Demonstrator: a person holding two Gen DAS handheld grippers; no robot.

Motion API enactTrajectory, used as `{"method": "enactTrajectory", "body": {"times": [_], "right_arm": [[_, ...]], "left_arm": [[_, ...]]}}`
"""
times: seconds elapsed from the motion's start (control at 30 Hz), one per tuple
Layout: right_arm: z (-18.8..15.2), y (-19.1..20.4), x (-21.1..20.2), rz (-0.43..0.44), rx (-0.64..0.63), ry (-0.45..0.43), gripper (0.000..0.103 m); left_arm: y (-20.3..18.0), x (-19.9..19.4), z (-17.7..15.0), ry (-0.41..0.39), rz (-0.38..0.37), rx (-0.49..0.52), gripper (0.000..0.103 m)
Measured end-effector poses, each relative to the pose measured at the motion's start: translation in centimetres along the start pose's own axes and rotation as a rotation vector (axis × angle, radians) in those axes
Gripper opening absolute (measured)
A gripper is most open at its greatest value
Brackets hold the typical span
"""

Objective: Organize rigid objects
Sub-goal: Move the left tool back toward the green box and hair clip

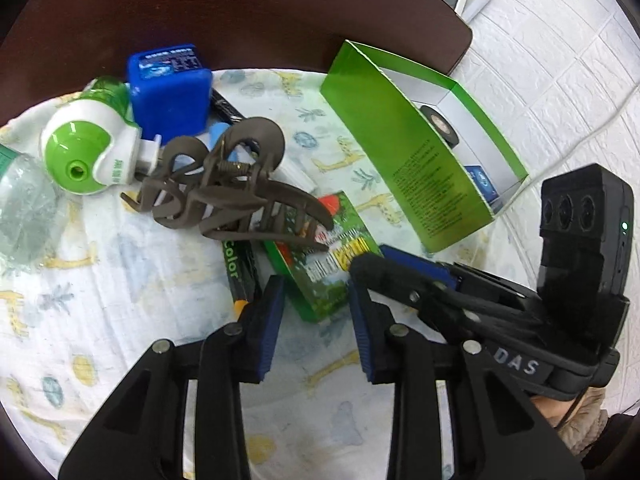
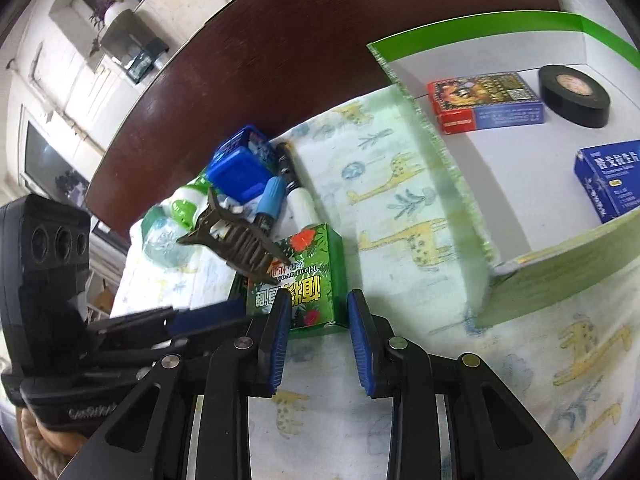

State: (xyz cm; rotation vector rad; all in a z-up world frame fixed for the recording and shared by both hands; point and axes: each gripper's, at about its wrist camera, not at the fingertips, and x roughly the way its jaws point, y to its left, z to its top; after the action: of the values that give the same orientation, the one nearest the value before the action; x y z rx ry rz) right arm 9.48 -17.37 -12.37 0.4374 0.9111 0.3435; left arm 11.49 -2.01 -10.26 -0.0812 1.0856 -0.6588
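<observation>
A small green leaf-print box [image 1: 326, 260] lies on the giraffe-print cloth [image 1: 100, 300]; it also shows in the right wrist view [image 2: 300, 280]. My left gripper [image 1: 316, 312] is open just short of its near end. My right gripper [image 2: 316, 324] is open with its fingertips on either side of the box's near end, not closed on it. A brown hair claw clip [image 1: 224, 184] rests partly on the box's far end. The right gripper [image 1: 460, 300] also shows beside the left one. A green open box [image 2: 520, 160] holds a red-blue card box [image 2: 484, 102], black tape roll [image 2: 574, 94] and blue box [image 2: 608, 180].
Beyond the clip lie a blue plastic case [image 1: 170, 88], a green-white plug-in device [image 1: 86, 152], a clear bottle [image 1: 24, 208], a black "color" box [image 1: 240, 272] and a blue-capped marker [image 2: 268, 200]. The dark wooden table edge [image 1: 240, 20] lies behind.
</observation>
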Motion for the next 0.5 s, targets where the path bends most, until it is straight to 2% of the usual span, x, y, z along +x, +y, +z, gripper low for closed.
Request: {"method": "enactTrajectory", "body": {"times": [0.07, 0.2, 0.23, 0.37, 0.5], "right_arm": [[-0.3, 0.3, -0.1, 0.02, -0.013, 0.024, 0.032], [0.0, 0.6, -0.5, -0.041, -0.027, -0.025, 0.032], [0.2, 0.5, -0.3, -0.047, -0.025, -0.013, 0.032], [0.3, -0.3, 0.6, 0.021, 0.021, 0.018, 0.032], [0.0, 0.2, 0.1, 0.016, 0.005, 0.055, 0.03]], "left_arm": [[0.4, -0.3, 0.0, -0.003, 0.01, -0.002, 0.03], [0.3, 0.0, 0.3, -0.004, 0.016, 0.0, 0.031], [0.2, 0.2, 0.3, -0.001, 0.008, -0.001, 0.032], [0.5, 1.0, 0.5, -0.004, 0.001, 0.013, 0.031], [-0.6, 0.6, -0.5, 0.008, 0.015, 0.051, 0.03]]}}
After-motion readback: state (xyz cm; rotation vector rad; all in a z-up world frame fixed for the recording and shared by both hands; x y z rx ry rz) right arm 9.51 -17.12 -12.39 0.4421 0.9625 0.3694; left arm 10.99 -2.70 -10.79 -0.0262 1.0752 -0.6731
